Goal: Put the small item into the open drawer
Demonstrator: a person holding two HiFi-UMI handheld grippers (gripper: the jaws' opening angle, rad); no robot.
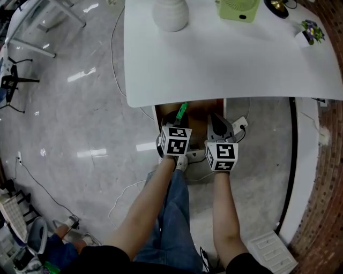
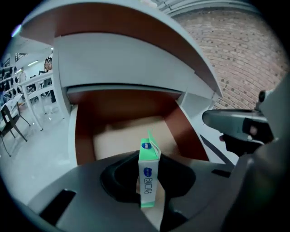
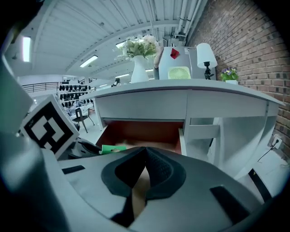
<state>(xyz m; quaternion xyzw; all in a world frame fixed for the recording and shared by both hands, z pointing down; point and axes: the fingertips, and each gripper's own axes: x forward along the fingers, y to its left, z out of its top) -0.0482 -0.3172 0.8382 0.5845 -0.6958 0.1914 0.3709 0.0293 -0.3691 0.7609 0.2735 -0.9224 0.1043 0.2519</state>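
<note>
The small item is a green-and-white carton (image 2: 148, 174), standing upright between the pads of my left gripper (image 2: 149, 181), which is shut on it. In the head view the carton (image 1: 182, 111) pokes out ahead of the left gripper (image 1: 179, 116), over the front of the open drawer (image 1: 197, 109) under the white table (image 1: 230, 64). The drawer's pale floor (image 2: 122, 133) lies just ahead and below the carton. My right gripper (image 3: 145, 150) is shut with nothing in it and hovers beside the left one, at the drawer's right front (image 1: 216, 124). From the right gripper view the carton (image 3: 112, 148) shows at the left.
On the table stand a white vase (image 1: 170, 13), a green fan (image 1: 238, 8) and a small potted plant (image 1: 311, 31). A power strip (image 1: 241, 124) and cables lie on the floor right of the drawer. A brick wall (image 1: 327, 187) runs along the right.
</note>
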